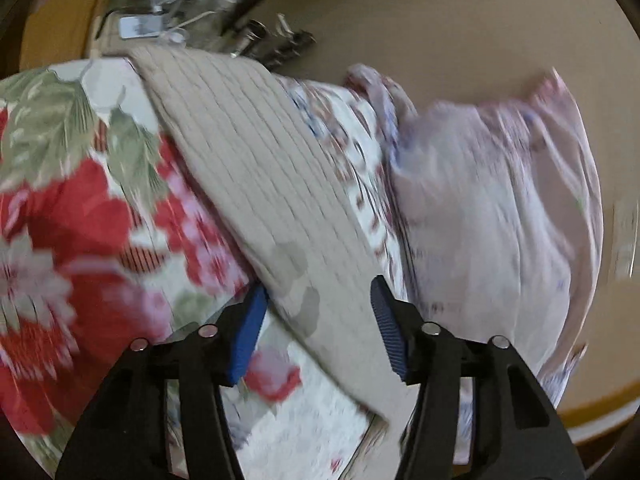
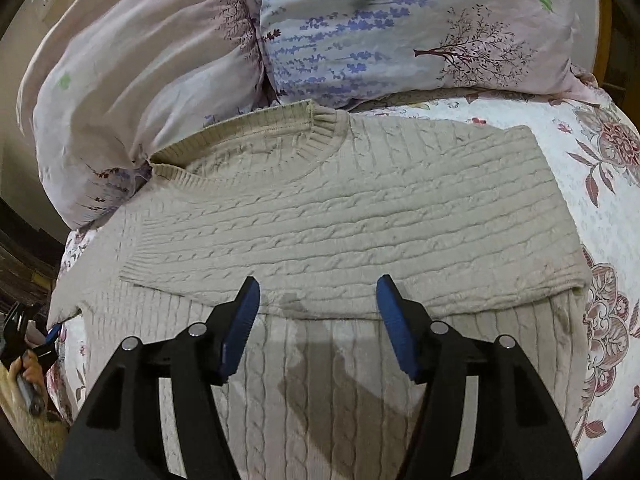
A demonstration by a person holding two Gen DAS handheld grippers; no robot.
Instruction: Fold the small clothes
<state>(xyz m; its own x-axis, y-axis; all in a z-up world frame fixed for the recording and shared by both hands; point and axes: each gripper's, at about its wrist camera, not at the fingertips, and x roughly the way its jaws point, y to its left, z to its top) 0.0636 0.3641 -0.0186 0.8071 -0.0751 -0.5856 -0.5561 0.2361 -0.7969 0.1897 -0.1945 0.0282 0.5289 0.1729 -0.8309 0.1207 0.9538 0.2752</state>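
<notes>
A beige cable-knit sweater [image 2: 340, 216] lies flat on the bed, collar toward the pillows, with one sleeve folded across its body. My right gripper [image 2: 318, 292] is open and empty, hovering just above the sweater's middle. My left gripper [image 1: 318, 292] is open and empty above the sweater's edge [image 1: 256, 168], which runs diagonally across the blurred left wrist view. The left gripper also shows at the far left edge of the right wrist view [image 2: 44, 340].
Two pale floral pillows [image 2: 360, 28] lie behind the sweater's collar. A floral bedsheet [image 2: 600, 200] covers the bed. A red-flowered quilt [image 1: 72, 220] lies left of the sweater. Clutter [image 1: 192, 4] sits on the floor beyond the bed.
</notes>
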